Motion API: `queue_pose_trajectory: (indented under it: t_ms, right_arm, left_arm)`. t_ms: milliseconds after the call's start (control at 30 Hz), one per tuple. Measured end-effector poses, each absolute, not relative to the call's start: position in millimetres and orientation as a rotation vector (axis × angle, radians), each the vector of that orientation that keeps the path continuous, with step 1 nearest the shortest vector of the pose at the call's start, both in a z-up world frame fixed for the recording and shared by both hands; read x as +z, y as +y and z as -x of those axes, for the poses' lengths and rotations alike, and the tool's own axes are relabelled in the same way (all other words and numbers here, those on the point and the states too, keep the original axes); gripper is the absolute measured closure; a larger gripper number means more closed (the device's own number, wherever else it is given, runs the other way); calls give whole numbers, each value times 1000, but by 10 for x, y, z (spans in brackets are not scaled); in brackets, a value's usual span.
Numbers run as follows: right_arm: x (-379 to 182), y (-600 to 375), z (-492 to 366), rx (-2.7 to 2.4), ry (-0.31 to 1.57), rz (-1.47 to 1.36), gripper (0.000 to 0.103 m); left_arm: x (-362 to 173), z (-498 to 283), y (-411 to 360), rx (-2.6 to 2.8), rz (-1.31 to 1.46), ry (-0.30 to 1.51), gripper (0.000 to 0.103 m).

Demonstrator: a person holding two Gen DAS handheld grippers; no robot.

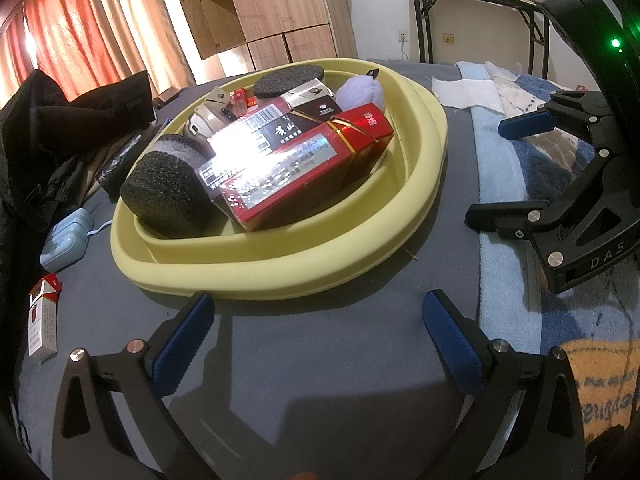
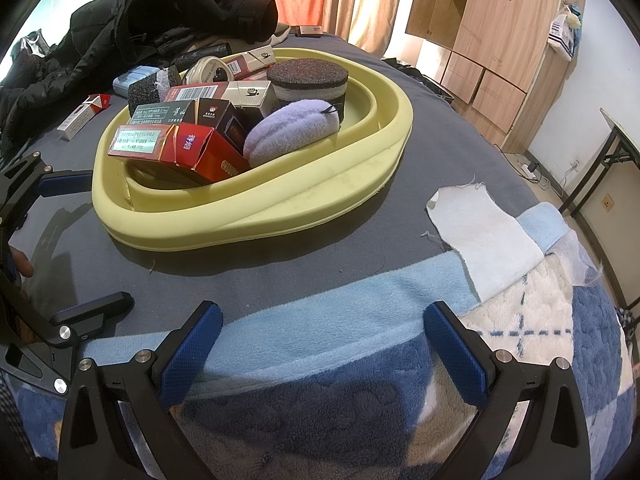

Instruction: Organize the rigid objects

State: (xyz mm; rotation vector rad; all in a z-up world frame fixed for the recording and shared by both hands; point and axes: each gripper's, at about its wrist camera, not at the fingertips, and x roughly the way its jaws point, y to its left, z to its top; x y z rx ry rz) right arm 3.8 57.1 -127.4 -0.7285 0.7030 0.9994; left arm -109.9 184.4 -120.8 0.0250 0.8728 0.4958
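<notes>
We've got both grippers idle over the bed, nothing held. Left gripper (image 1: 318,344): jaws spread wide, empty, hanging just short of the basin's (image 1: 280,276) near rim. Right gripper (image 2: 320,346): jaws spread too, empty, over the blue blanket (image 2: 320,332), farther back from the basin.

Most rigid stuff is already piled in the basin: red box (image 1: 296,168) on top, foam pucks, other packs. What we judge is left: a white/red pack (image 1: 42,322) lying on the grey sheet outside the basin, well to the left of our left jaws, near the frame edge. Its long axis runs roughly toward/away from us, lid end far. In the right view it sits beyond the basin, far side (image 2: 80,114).

So the left gripper is clearly nearer; we'd say it's a swing left w/ jaws straddling the pack's short width. Risk: thin pack on soft sheet may sink or skid when pinched.
</notes>
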Motion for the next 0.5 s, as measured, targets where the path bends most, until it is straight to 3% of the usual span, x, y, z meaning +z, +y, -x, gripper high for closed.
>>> queue_pose_trajectory:
  t_ms: [500]
  right_arm:
    - [-1271,567,-42,999,703,729,0]
  left_arm:
    - [-1208,1100,1845,496,-25,873,0]
